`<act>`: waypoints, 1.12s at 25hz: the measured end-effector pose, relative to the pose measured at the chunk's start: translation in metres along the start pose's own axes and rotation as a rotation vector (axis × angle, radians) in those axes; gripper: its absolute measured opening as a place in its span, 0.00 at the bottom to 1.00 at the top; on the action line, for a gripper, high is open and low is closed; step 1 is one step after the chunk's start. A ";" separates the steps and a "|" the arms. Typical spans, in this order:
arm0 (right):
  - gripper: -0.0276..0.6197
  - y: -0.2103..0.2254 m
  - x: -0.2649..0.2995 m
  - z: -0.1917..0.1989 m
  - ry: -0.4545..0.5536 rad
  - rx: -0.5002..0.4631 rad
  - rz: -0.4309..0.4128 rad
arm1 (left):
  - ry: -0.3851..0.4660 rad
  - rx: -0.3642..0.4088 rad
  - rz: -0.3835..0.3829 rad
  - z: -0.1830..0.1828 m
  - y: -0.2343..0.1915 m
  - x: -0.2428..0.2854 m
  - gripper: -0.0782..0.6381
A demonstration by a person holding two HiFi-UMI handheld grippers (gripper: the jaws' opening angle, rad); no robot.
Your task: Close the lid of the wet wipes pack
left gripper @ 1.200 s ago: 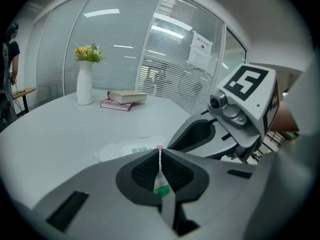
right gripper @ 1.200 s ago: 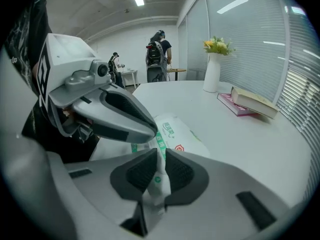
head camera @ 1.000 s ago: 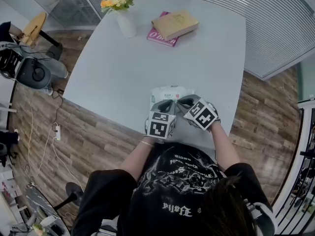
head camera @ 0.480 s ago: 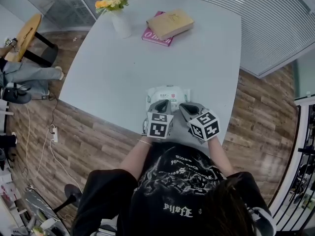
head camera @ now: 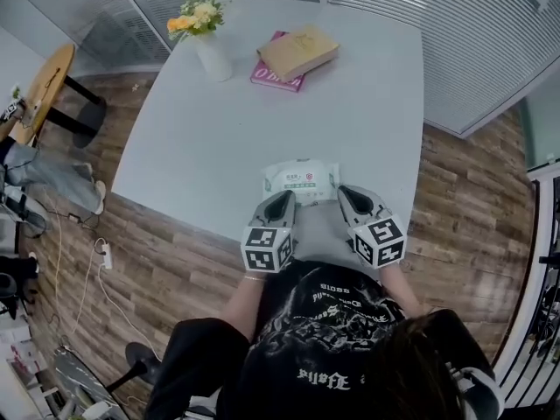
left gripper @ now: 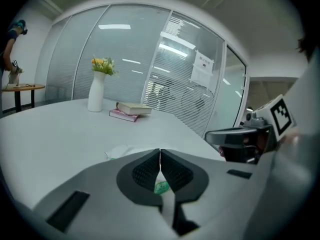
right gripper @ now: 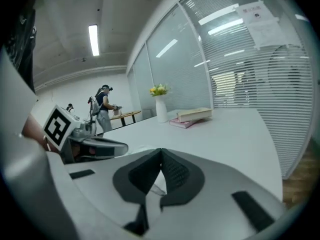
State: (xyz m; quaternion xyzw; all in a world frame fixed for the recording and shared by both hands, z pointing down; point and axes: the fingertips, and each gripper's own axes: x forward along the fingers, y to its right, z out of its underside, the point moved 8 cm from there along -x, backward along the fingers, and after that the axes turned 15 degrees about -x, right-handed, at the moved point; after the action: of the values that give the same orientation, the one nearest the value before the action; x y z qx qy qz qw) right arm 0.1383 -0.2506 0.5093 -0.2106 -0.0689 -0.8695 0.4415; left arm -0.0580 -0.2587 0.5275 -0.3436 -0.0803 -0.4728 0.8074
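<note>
**Wipes pack sits dead ahead, flanked by two shut grippers**

Closest in, both tools are held side by side over the near edge of the table (head camera: 262, 112). The left gripper (head camera: 284, 199) is seen with its jaws pressed together and nothing clamped between them. Same story for the right gripper (head camera: 345, 192): pads shut, nothing held.

Just past the tips, the wet wipes pack (head camera: 300, 180) is laid flat on the table, close to that near edge. Its long axis is run crosswise, side to side in front of the person, so both tips are pointed toward its long near side.

The left tip is found right at the pack's near left corner, practically touching. The right tip is found just beside the pack's right end, so the left one is judged a touch nearer.

From above the lid looks flat, though whether it's fully snapped can't be made out. If a press is wanted, it'd be made forward and down onto the middle.

Way further back, the books (head camera: 293, 55) and vase (head camera: 210, 55) are well apart from all this.
</note>
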 end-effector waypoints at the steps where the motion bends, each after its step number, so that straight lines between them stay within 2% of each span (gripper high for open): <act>1: 0.04 0.002 -0.006 -0.002 0.015 -0.010 0.045 | 0.023 0.013 0.002 -0.002 -0.001 -0.010 0.12; 5: 0.04 0.010 -0.029 -0.005 0.037 -0.094 0.201 | 0.144 0.014 -0.005 -0.011 -0.004 -0.046 0.12; 7: 0.04 0.008 -0.037 -0.005 0.043 -0.111 0.239 | 0.185 0.002 -0.017 -0.016 -0.006 -0.058 0.12; 10: 0.04 0.004 -0.044 -0.001 0.038 -0.103 0.267 | 0.202 -0.014 -0.033 -0.016 -0.008 -0.065 0.12; 16: 0.04 0.000 -0.043 -0.005 0.036 -0.126 0.266 | 0.197 0.019 -0.042 -0.011 0.000 -0.066 0.12; 23: 0.04 -0.015 -0.037 -0.002 0.027 -0.130 0.215 | 0.185 0.049 -0.027 -0.008 0.007 -0.065 0.12; 28: 0.04 -0.015 -0.038 -0.001 0.027 -0.130 0.220 | 0.167 0.041 0.018 -0.006 0.012 -0.061 0.12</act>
State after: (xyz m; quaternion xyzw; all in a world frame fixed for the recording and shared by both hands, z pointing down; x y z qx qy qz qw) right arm 0.1454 -0.2139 0.4930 -0.2330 0.0171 -0.8213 0.5205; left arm -0.0821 -0.2150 0.4897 -0.2871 -0.0191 -0.4911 0.8222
